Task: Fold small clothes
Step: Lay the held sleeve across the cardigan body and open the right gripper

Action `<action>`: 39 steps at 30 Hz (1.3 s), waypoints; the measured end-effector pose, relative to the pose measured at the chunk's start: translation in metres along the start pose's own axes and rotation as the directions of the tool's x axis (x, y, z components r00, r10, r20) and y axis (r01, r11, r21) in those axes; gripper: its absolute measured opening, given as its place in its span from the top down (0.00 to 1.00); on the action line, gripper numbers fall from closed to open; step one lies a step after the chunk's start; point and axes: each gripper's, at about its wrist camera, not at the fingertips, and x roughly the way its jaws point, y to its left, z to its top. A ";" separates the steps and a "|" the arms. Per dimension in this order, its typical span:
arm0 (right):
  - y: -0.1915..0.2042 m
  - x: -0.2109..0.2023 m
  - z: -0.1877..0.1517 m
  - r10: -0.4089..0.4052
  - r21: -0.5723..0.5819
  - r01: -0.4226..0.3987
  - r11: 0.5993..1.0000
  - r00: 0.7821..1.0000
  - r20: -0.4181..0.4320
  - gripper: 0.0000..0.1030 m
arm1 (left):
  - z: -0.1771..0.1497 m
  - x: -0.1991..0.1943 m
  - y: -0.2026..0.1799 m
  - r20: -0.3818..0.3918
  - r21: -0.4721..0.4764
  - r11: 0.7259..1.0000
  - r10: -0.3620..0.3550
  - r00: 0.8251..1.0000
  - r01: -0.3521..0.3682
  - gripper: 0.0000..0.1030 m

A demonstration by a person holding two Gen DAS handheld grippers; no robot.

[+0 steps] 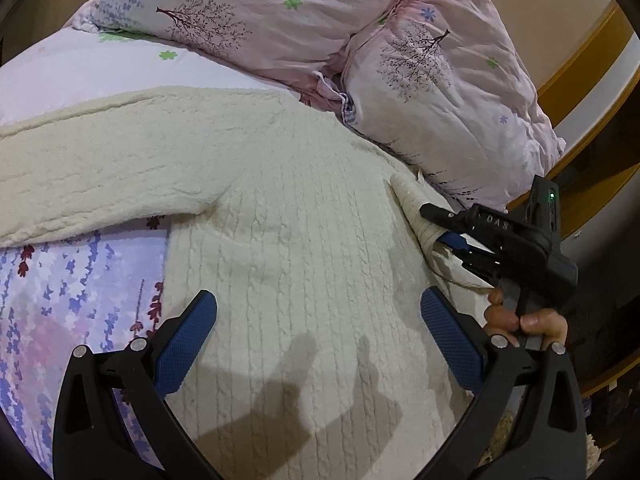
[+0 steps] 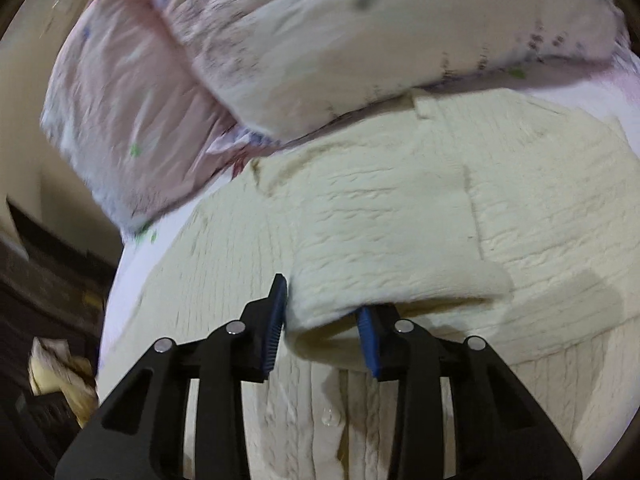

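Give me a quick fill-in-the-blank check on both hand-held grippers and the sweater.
1. The right hand-held gripper is shut on the cream ____ of the sweater.
2. The left hand-held gripper is ____ and holds nothing.
3. The sweater's far edge lies against the pink ____.

Missing words: sleeve; open; pillows

Left wrist view looked forward and down over own left claw onto cream cable-knit cardigan on bed, close, facing pillows at head end; right claw seen at right edge. Right wrist view sat lower, very near cardigan sleeve between own fingers, blurred. Both views shared cardigan and pillows.
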 end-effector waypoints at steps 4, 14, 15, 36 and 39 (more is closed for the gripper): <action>0.024 -0.008 0.004 -0.099 -0.106 0.113 0.988 0.986 0.131 0.95 | 0.003 -0.003 0.005 0.007 -0.013 1.000 0.007 1.000 -0.007 0.01; 0.079 0.010 -0.034 0.016 -0.398 -0.035 0.917 0.999 -0.051 0.74 | 0.002 -0.004 0.006 0.006 -0.023 1.000 -0.010 1.000 0.010 0.01; 0.070 0.004 -0.033 0.026 -0.362 -0.045 0.931 0.998 -0.056 0.74 | 0.002 -0.004 0.006 0.006 -0.027 1.000 -0.013 1.000 0.013 0.01; -0.171 -0.085 -0.021 0.102 0.531 -0.150 0.834 0.988 0.119 0.60 | 0.018 0.099 -0.110 -0.008 0.437 0.873 0.244 0.970 -0.216 0.18; -0.171 -0.080 -0.011 0.056 0.506 -0.129 0.853 0.986 0.156 0.81 | 0.022 0.112 -0.109 0.001 0.441 0.862 0.278 0.960 -0.250 0.24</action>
